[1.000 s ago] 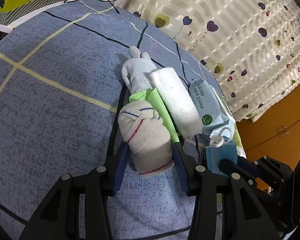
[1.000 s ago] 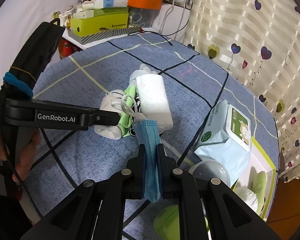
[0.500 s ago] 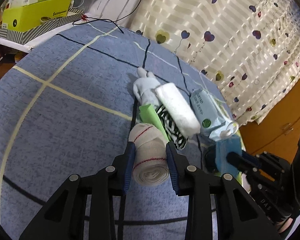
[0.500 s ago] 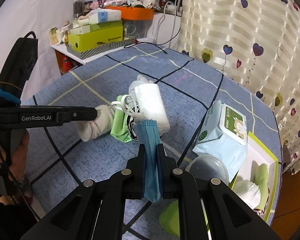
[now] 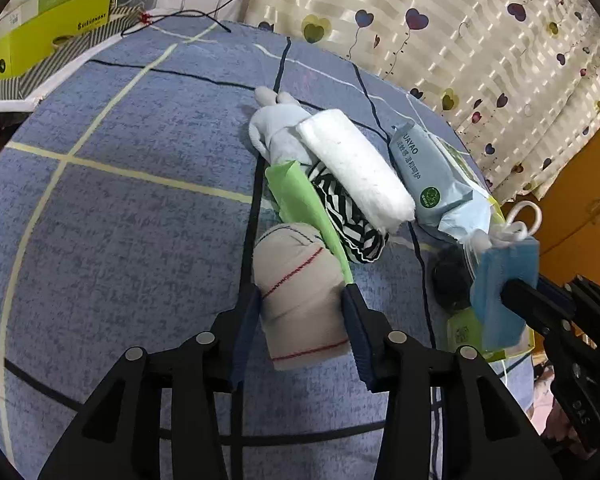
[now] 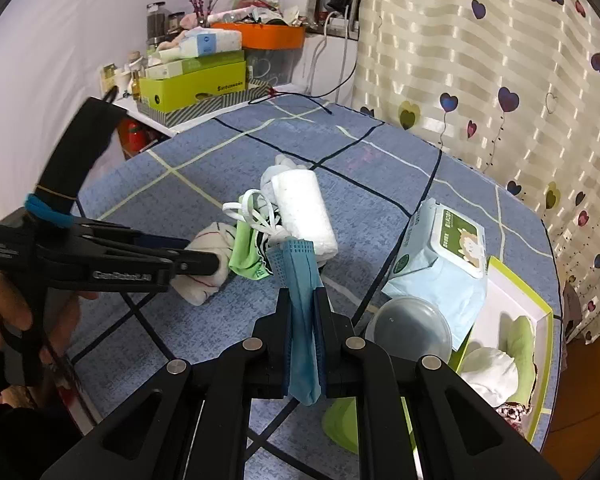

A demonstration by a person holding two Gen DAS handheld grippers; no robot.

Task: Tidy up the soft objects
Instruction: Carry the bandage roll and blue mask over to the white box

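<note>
So the soft stuff is all bunched in one little cluster in the middle of the blue checked tablecloth, which makes sense if you're sorting it piece by piece from one heap. There's a white rolled terry towel lying across a pale grey knotted cloth, with a black-and-white striped fabric piece and a bright green folded cloth tucked just beside it. The pale blue wet-wipes pack sits to the side, next to a white-and-green open box that already has a couple of rolled soft things in it, so my guess is that box is the drop-off spot.

The cream rolled sock with red stitching is at the near end of the heap, touching the green cloth. The left gripper sits right around it, one finger on each side. Its jaws have just been opening and stand wide, with the roll between them; the pads look like they're barely at its sides rather than squeezing, so I'd call it a loose straddle, not a proper grip. The sock looks like it's resting on the table.

The right gripper is the opposite: fingers together, clamped on a folded blue pleated face mask, which hangs out both ends with its white ear loops dangling over the heap. Looks parked there, held clear while the left sorts itself out.
</note>
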